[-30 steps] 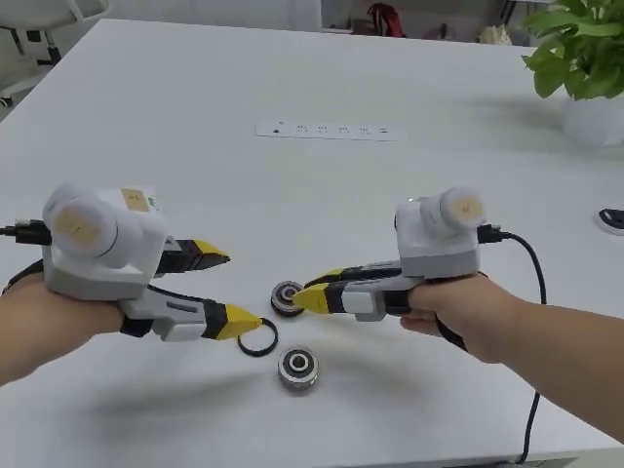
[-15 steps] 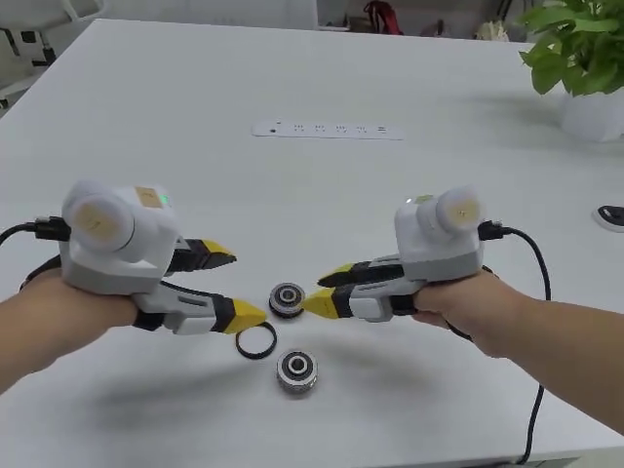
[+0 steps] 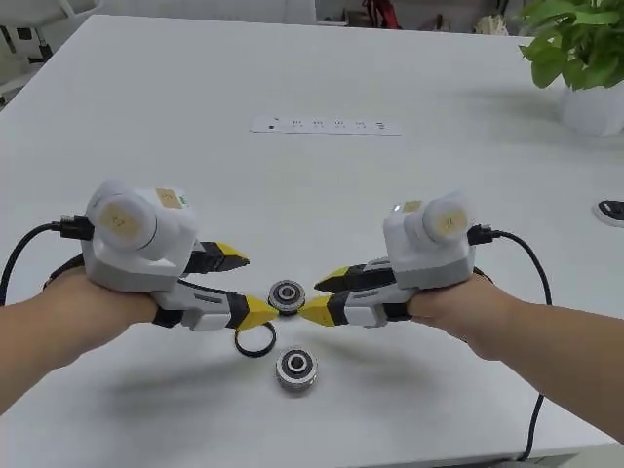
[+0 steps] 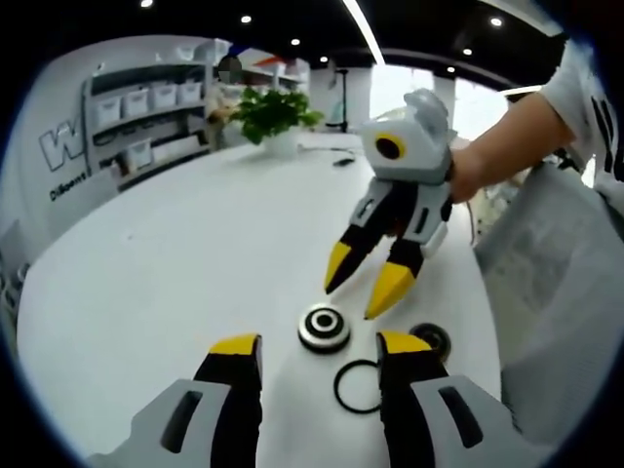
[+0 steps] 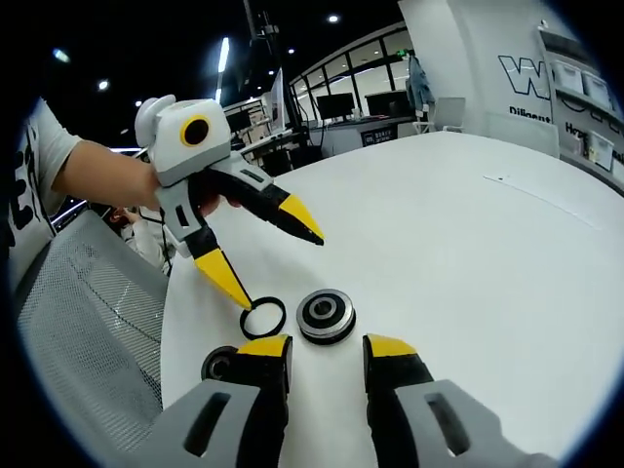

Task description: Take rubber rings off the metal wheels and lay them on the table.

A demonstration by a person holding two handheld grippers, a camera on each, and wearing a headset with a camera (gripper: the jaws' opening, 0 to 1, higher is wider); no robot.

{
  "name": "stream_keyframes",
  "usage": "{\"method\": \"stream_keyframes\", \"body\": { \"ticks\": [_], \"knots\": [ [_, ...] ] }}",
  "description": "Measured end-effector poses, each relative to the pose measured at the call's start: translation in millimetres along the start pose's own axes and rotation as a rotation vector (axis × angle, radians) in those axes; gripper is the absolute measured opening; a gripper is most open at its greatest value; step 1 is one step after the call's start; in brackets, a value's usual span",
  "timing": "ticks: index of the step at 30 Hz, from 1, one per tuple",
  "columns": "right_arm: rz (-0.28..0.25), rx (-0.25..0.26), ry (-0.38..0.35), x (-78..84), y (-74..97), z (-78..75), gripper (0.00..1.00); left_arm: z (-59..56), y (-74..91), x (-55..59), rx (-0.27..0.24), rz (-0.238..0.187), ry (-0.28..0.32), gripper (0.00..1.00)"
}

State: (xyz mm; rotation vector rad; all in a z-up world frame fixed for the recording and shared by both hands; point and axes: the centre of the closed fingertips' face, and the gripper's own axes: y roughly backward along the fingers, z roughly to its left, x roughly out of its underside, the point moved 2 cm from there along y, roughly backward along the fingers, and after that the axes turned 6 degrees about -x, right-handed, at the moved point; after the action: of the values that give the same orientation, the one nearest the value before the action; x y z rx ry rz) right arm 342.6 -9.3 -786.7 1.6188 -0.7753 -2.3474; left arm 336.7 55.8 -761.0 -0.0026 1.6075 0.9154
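While both grippers hang low over the white worktop [image 3: 322, 68], the left gripper [image 3: 256, 286] reaches in from 9 o'clock of a small round metal wheel with a dark centre [image 3: 287, 293]. Its yellow-tipped jaws are spread wide and hold nothing. In the left gripper view this wheel lies just ahead of the gap between the jaws, apart from both tips. A loose black rubber ring [image 3: 255, 355] lies flat on the worktop at the wheel's 7 o'clock, just under the left gripper's lower jaw. A second round metal wheel [image 3: 295, 368] sits at 6 o'clock of the first, near the ring but apart from it. Whether either wheel carries a ring I cannot tell. The right gripper [image 3: 314, 297] points in from 3 o'clock, its jaws parted less widely and empty, their tips just beside the first wheel. A flat white power strip [image 3: 325, 126] lies well apart at 12 o'clock, and a green leafy plant [image 3: 575, 44] stands at 2 o'clock.
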Motion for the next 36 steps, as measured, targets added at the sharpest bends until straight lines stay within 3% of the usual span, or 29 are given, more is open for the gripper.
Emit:
{"method": "stream_keyframes", "body": {
  "ticks": [15, 31, 36],
  "knots": [
    [0.011, 0.002, 0.016, 4.9, -2.5, 0.9, 0.27, -4.5, -16.3, 3.8, 0.012, 0.026, 0.002, 0.36],
    [0.012, 0.002, 0.01, 7.1, -2.9, 0.5, 0.27, -9.8, -29.4, -1.3, 0.029, 0.03, -0.019, 0.24],
    [0.01, 0.003, 0.01, 6.9, -3.4, 0.3, 0.27, -7.2, -32.9, 0.3, 0.013, 0.033, -0.028, 0.17]
  ]
}}
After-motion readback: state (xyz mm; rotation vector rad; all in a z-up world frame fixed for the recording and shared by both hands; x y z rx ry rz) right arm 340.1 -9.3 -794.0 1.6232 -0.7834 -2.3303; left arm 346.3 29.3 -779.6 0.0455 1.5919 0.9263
